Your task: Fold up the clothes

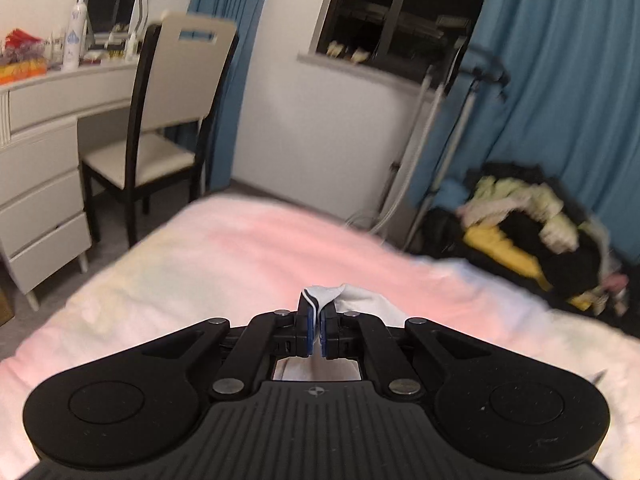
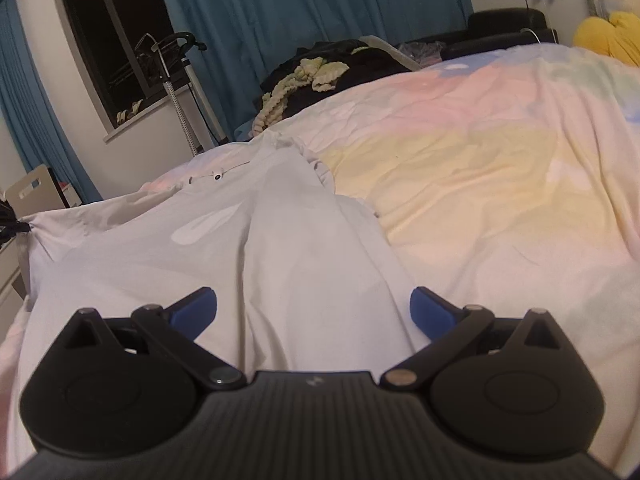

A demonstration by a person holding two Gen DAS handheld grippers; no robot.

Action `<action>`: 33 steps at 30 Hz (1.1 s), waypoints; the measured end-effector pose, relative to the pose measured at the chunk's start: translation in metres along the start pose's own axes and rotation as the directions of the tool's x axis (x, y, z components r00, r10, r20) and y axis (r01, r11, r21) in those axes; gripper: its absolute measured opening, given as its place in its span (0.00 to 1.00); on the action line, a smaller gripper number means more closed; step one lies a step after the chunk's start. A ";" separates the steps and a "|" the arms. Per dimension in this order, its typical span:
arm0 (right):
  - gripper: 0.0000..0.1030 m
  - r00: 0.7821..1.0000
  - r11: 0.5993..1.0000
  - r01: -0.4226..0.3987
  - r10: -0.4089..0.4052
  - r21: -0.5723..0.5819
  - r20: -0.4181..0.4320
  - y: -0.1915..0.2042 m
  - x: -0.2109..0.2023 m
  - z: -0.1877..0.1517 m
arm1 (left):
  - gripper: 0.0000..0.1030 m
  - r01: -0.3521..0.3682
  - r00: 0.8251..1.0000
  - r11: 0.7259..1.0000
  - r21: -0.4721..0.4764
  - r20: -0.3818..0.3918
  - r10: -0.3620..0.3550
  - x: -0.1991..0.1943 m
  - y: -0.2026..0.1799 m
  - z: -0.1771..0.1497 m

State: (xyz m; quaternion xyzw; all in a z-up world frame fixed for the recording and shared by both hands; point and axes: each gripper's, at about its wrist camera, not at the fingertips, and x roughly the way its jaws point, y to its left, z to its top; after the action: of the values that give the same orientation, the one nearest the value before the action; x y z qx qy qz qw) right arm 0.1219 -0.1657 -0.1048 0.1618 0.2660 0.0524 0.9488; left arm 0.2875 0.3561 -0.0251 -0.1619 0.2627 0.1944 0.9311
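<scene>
Right wrist view showed the white garment (image 2: 280, 240) spread lengthwise from frame bottom toward upper centre on the pastel bedspread (image 2: 500, 180), creased, no finished fold visible. Right gripper (image 2: 313, 312) hung above it, jaws wide apart, holding nothing. Left gripper (image 1: 318, 330), jaws closed, pinched a white garment edge (image 1: 360, 300) at lower centre.

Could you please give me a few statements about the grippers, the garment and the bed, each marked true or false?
1. The left gripper is shut on white fabric. True.
2. The right gripper is clamped on the white garment. False: its jaws stand wide open above it.
3. The garment lies on a pastel bedspread. True.
4. The curtains are red. False: they are blue.
</scene>
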 end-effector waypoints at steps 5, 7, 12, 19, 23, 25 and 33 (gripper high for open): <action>1.00 1.000 0.995 0.012 -0.011 -0.095 0.019 0.010 0.016 -0.004 | 0.05 0.008 0.999 0.999 0.031 -0.054 -0.006 0.035 0.014 -0.026; 1.00 1.000 0.993 0.014 -0.013 -0.114 0.011 0.012 0.022 -0.006 | 0.05 0.011 0.998 0.999 0.032 -0.058 -0.010 0.039 0.015 -0.035; 1.00 1.000 0.992 0.009 -0.008 -0.124 0.009 0.013 0.028 -0.009 | 0.16 0.025 0.998 0.999 0.046 -0.051 -0.022 0.031 0.018 -0.039; 1.00 0.999 0.990 -0.010 0.016 -0.140 0.042 0.024 0.009 -0.003 | 0.54 0.059 0.998 0.991 0.121 -0.009 -0.059 -0.028 -0.006 -0.058; 1.00 0.997 0.987 -0.027 0.038 -0.156 0.067 0.030 -0.007 0.003 | 0.58 0.129 0.991 0.972 0.197 0.003 -0.132 -0.085 -0.026 -0.082; 1.00 0.995 0.986 -0.029 0.044 -0.167 0.086 0.031 -0.017 0.005 | 0.61 0.162 0.986 0.959 0.234 0.006 -0.168 -0.113 -0.036 -0.095; 1.00 0.989 0.978 -0.043 0.071 -0.204 0.131 0.037 -0.057 0.008 | 0.73 0.299 0.948 0.909 0.290 0.017 -0.317 -0.218 -0.077 -0.158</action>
State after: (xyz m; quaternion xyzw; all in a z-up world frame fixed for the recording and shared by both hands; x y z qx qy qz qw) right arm 0.0774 -0.1433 -0.0579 0.0763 0.1888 0.0948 0.9744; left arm 0.0833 0.1648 -0.0174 -0.0599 0.2293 0.0105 0.9715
